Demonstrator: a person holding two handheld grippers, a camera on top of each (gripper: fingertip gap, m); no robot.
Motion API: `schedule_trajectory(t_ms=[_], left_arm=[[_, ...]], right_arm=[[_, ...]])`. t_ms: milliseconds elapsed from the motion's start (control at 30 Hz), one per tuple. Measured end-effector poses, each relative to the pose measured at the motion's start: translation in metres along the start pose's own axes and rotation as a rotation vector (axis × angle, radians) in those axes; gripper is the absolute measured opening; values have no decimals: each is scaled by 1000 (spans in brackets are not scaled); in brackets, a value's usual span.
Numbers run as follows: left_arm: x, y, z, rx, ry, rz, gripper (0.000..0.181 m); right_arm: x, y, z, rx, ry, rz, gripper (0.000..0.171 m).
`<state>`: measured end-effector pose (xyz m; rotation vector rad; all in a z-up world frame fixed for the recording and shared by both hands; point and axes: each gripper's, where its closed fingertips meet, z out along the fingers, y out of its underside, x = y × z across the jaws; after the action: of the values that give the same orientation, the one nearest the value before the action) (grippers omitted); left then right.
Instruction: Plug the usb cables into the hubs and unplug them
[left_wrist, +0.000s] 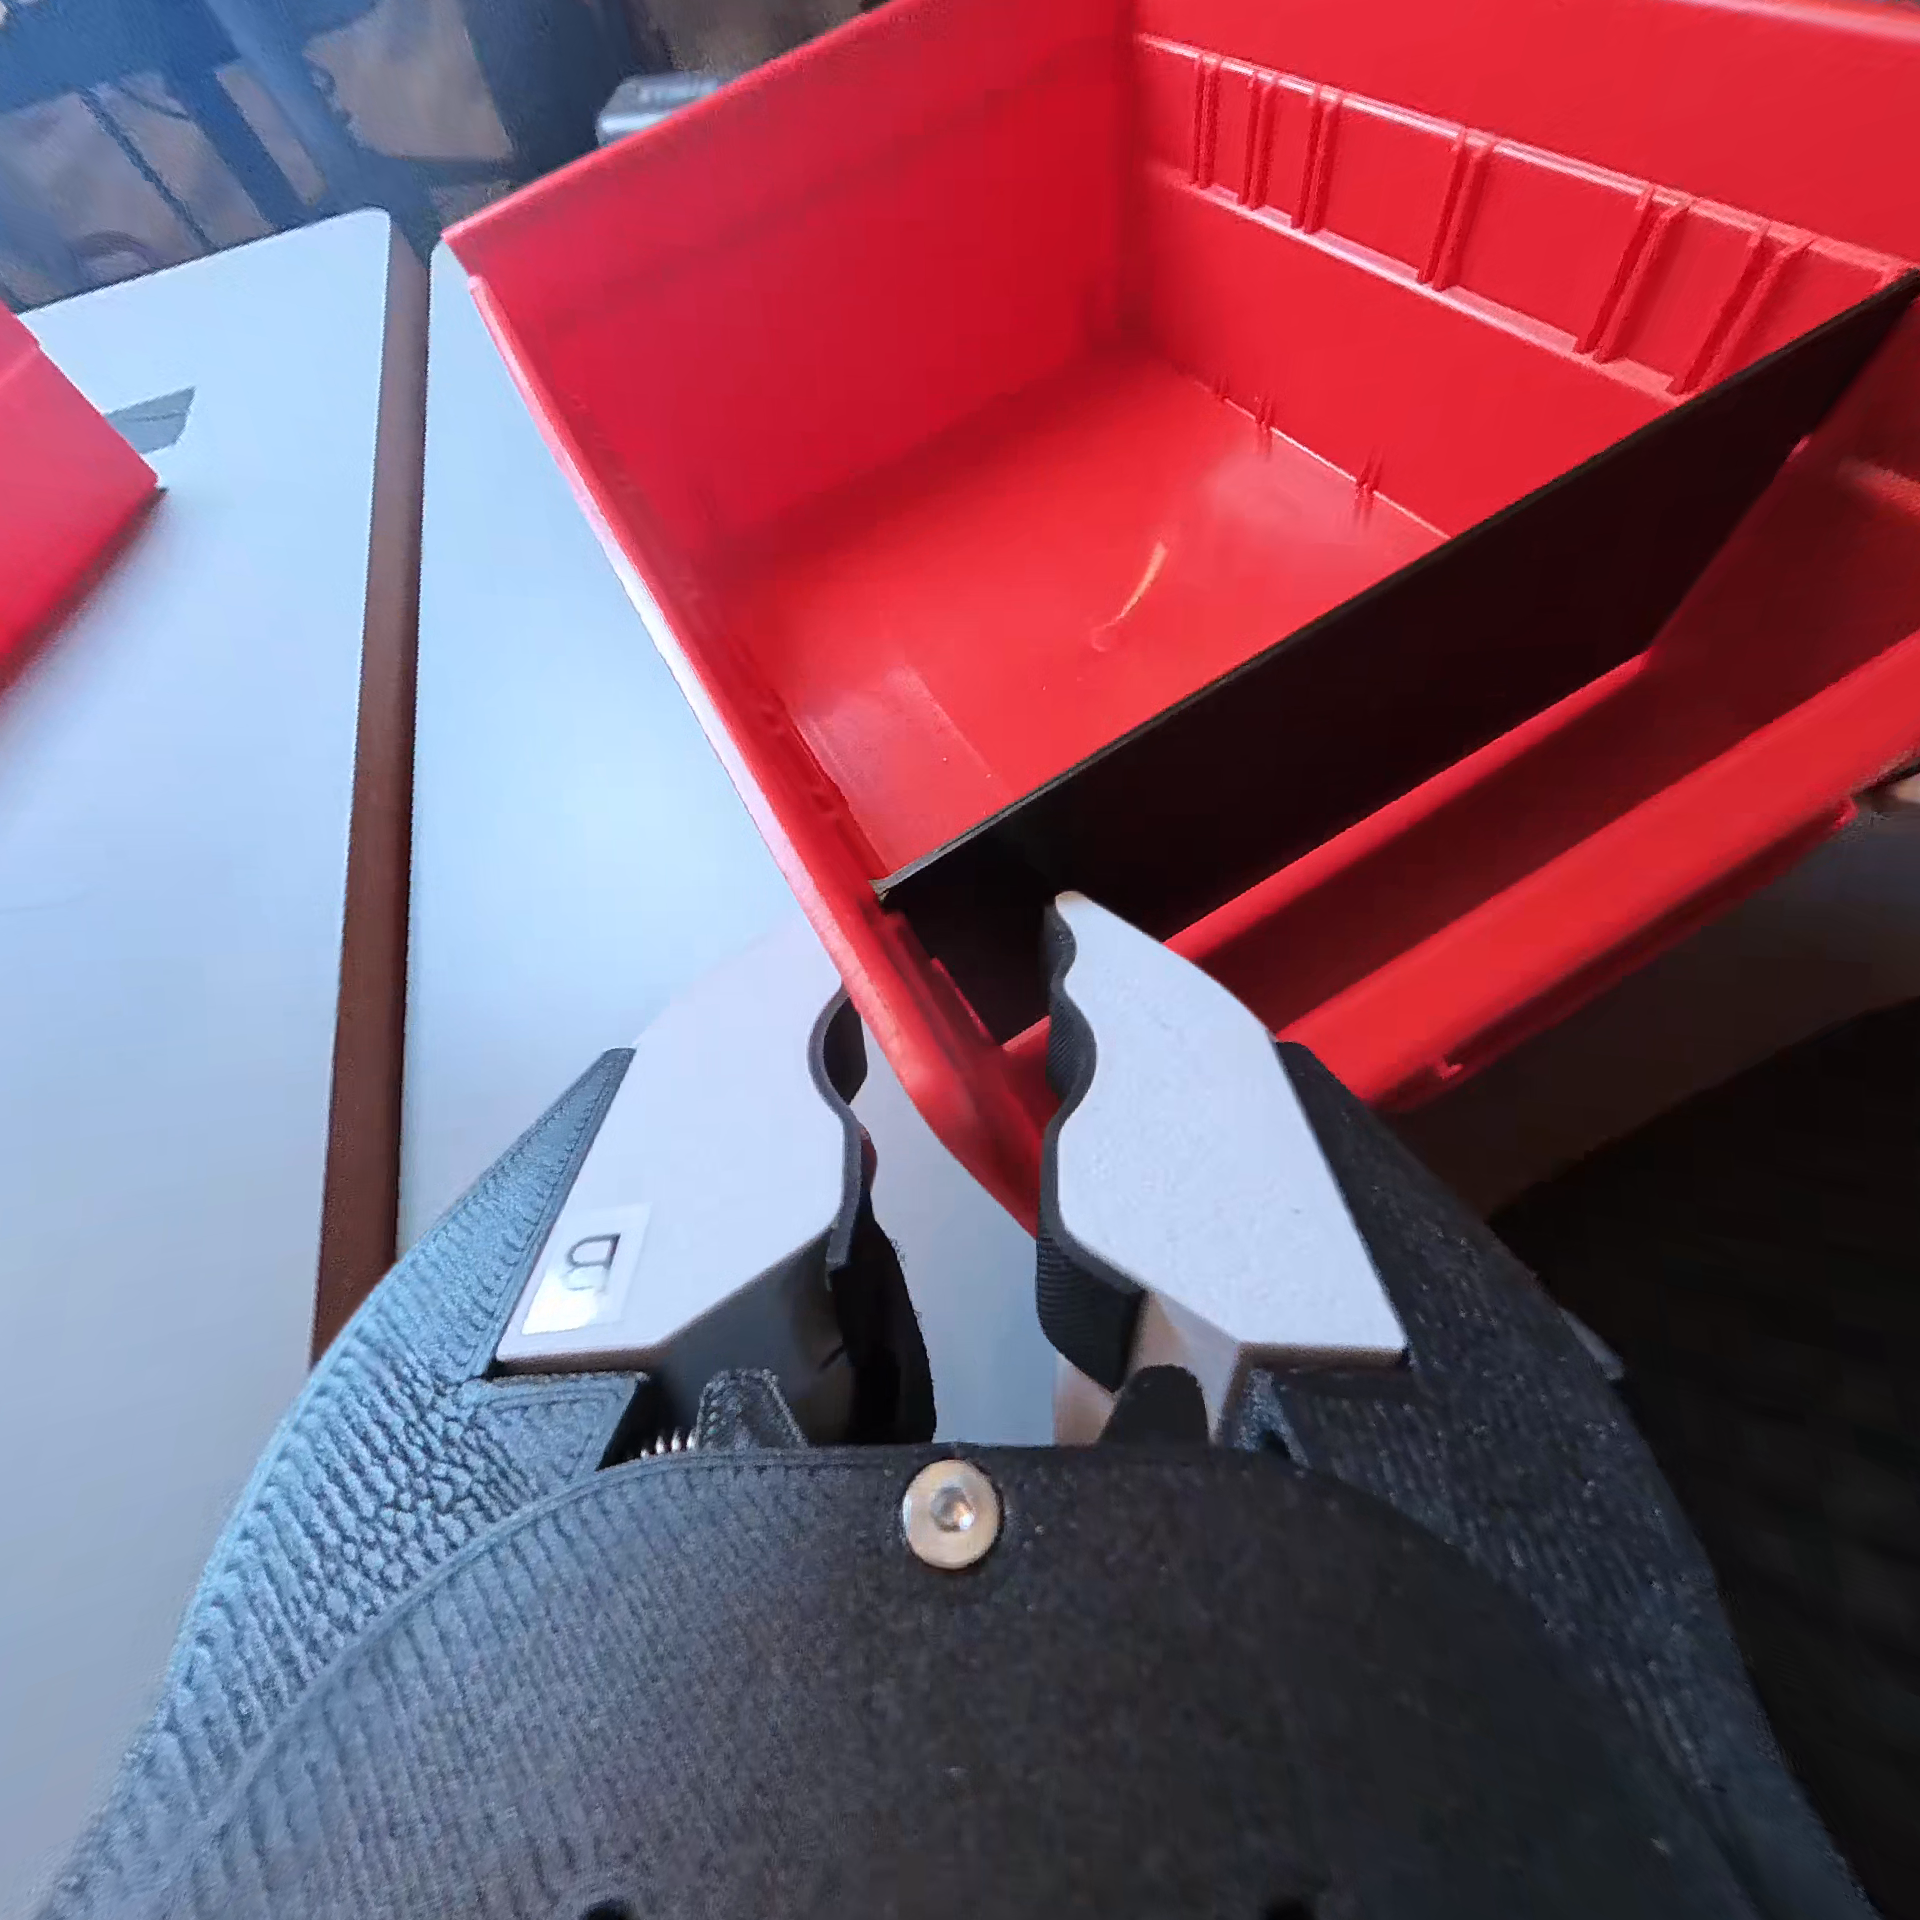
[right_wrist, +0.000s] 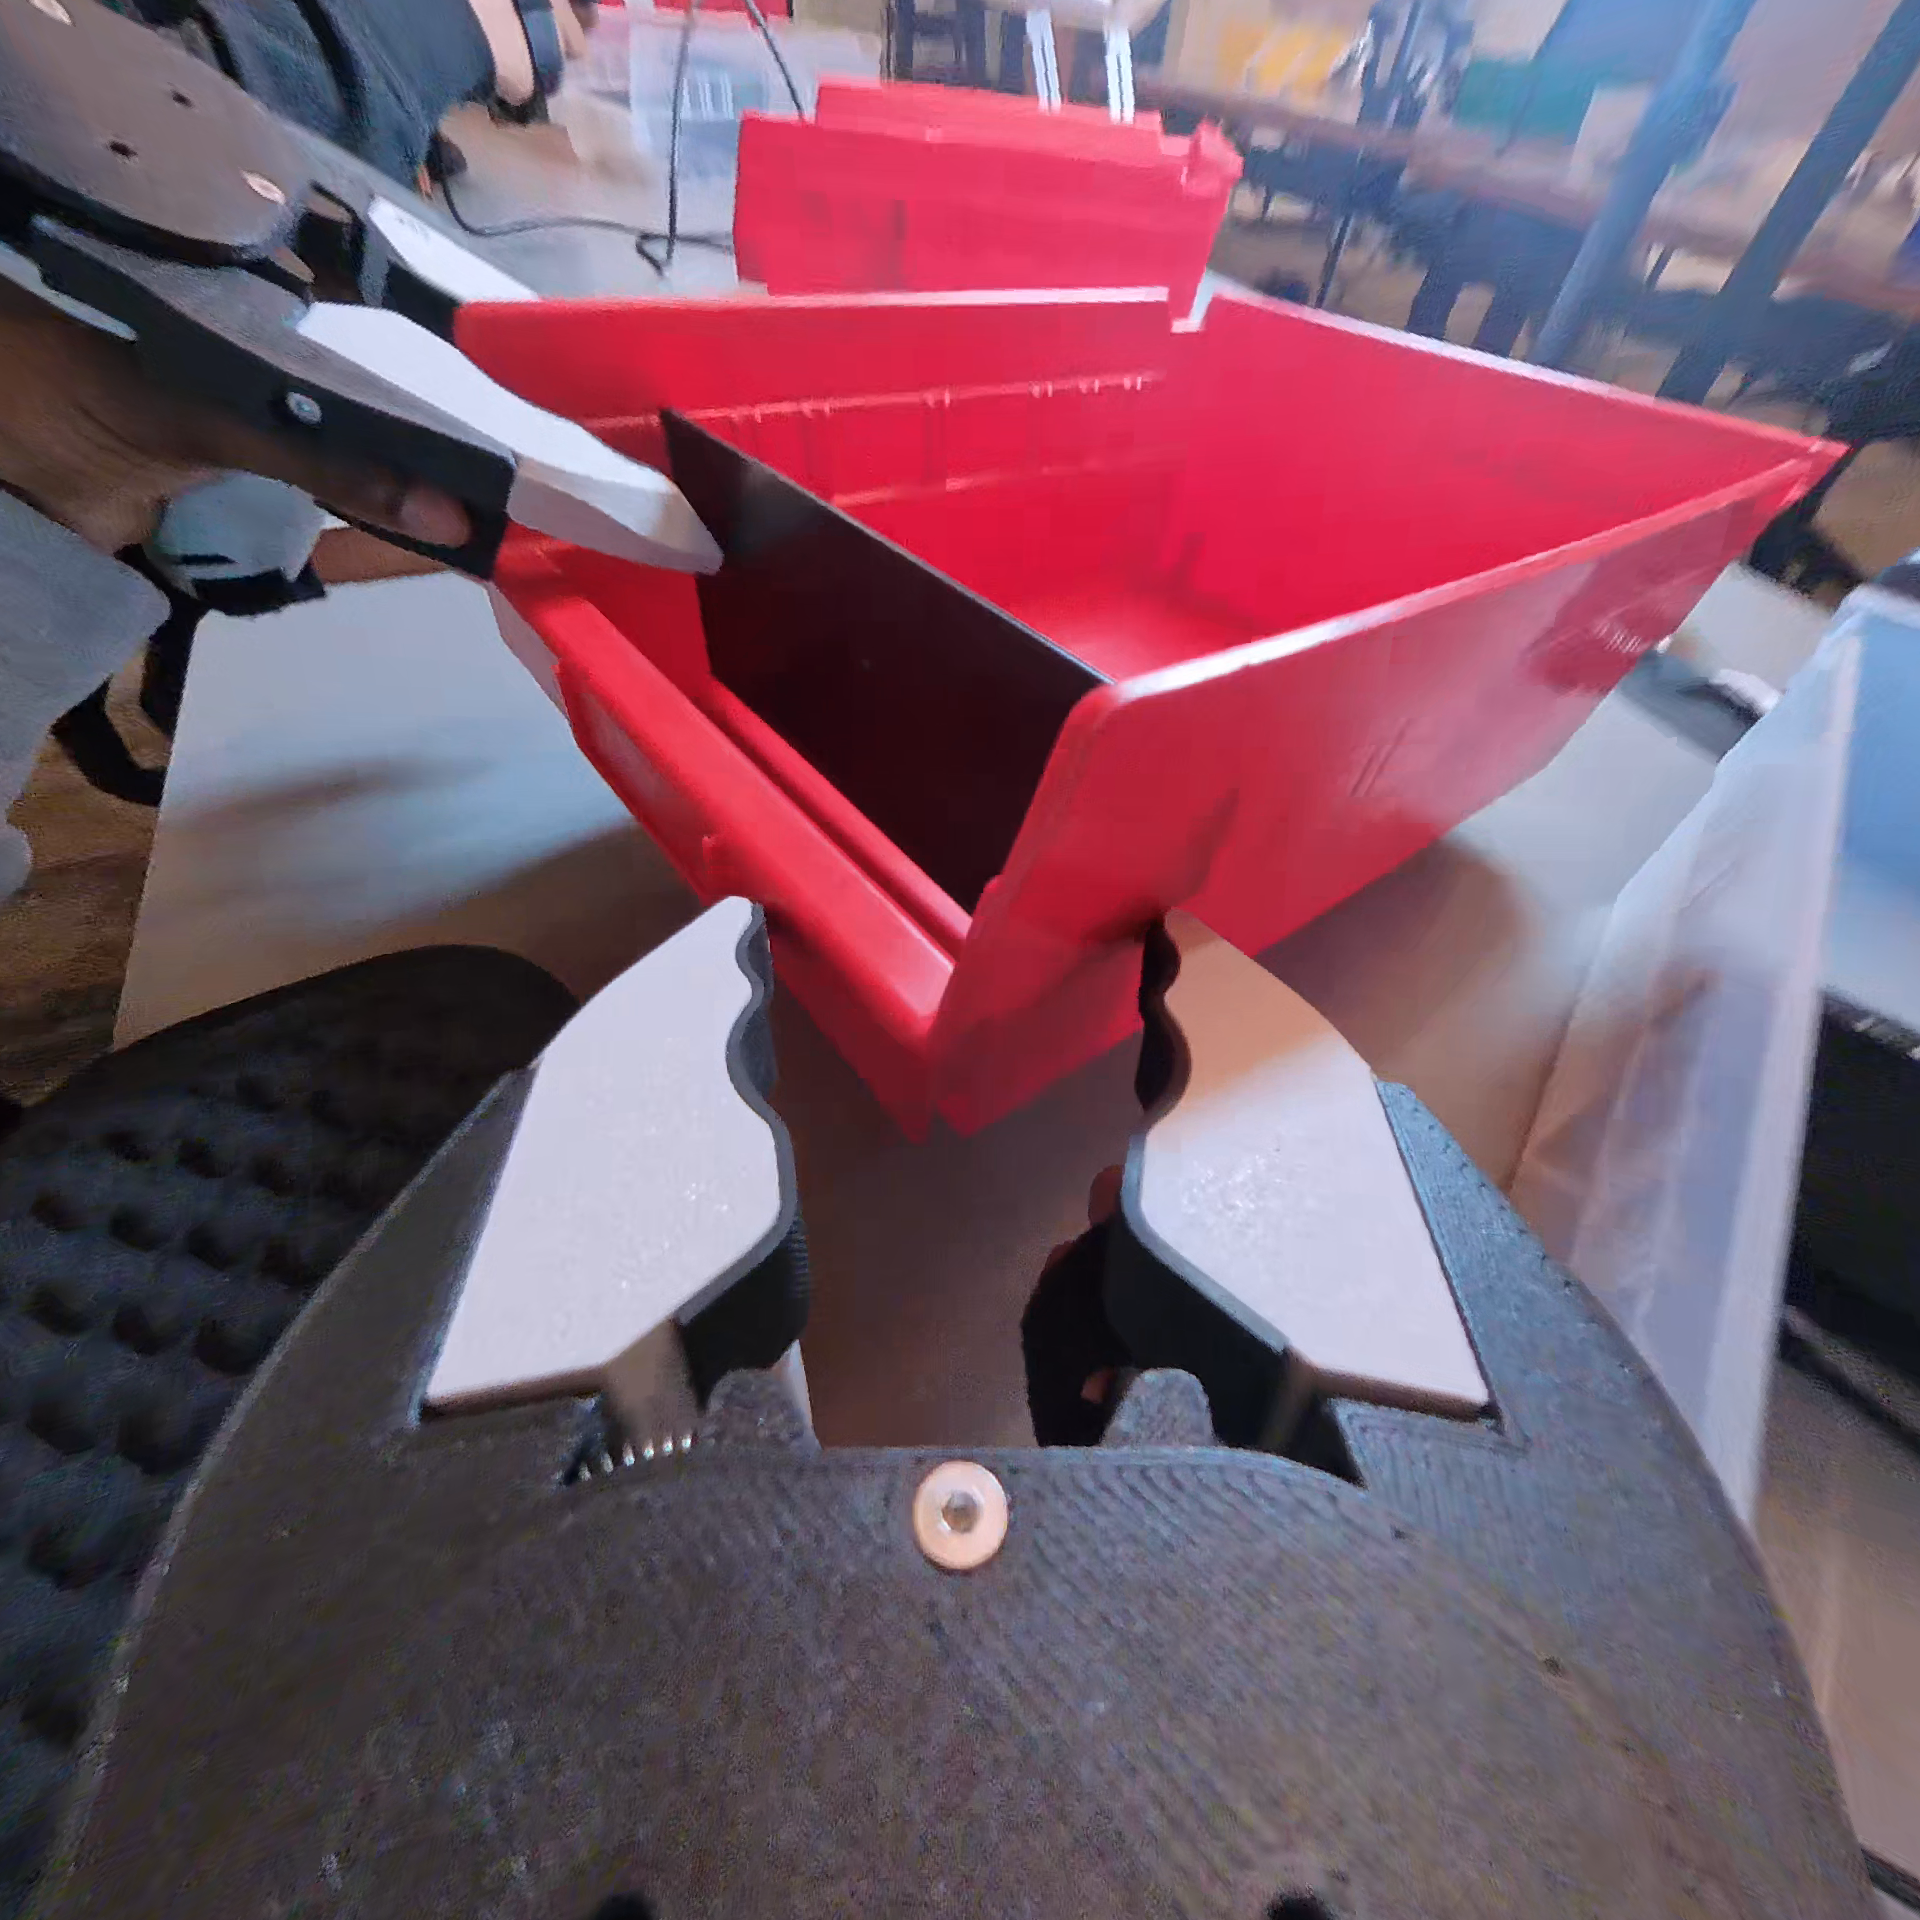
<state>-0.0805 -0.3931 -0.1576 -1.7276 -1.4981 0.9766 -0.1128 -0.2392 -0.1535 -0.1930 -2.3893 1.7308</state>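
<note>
A red plastic bin (left_wrist: 727, 364) with a black divider (left_wrist: 1403, 665) fills both views; its large compartment is empty. No USB cables or hubs are in view. My left gripper (left_wrist: 951, 956) straddles the bin's side wall beside the divider, one finger outside and one inside, shut on the wall. In the right wrist view the bin (right_wrist: 1403, 727) sits tilted and the divider (right_wrist: 883, 665) crosses it. My right gripper (right_wrist: 956, 920) has the bin's near corner between its fingers, which touch both sides. The left gripper (right_wrist: 623, 431) shows at the bin's far left corner.
A second red bin (right_wrist: 977, 187) stands behind; another red bin's edge (left_wrist: 62, 499) is at far left. Two white tabletops (left_wrist: 208, 727) are split by a brown gap (left_wrist: 364, 727). A black studded mat (right_wrist: 156, 1247) lies below left and a white plastic sheet (right_wrist: 1714, 987) hangs at right.
</note>
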Motion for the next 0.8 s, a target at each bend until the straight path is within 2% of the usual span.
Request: schedule_trajectory(t_ms=[167,433,533,633,800], left_arm=[[3,-35,-10,174,-46,45,30],[32,-124,-60,440,-197,122,27],[60,-154,-66,543,-214,146,27],[98,-185,-70,665,-162,144,25],[180,-225,-63,802,-75,184,22]], right_arm=[[10,-25,-15,91,85,-134,68],[36,-85,-71,218,181,-271,64],[53,-98,-104,215,234,-322,64],[70,-100,-147,229,305,-355,64],[100,-77,-223,251,446,-333,64]])
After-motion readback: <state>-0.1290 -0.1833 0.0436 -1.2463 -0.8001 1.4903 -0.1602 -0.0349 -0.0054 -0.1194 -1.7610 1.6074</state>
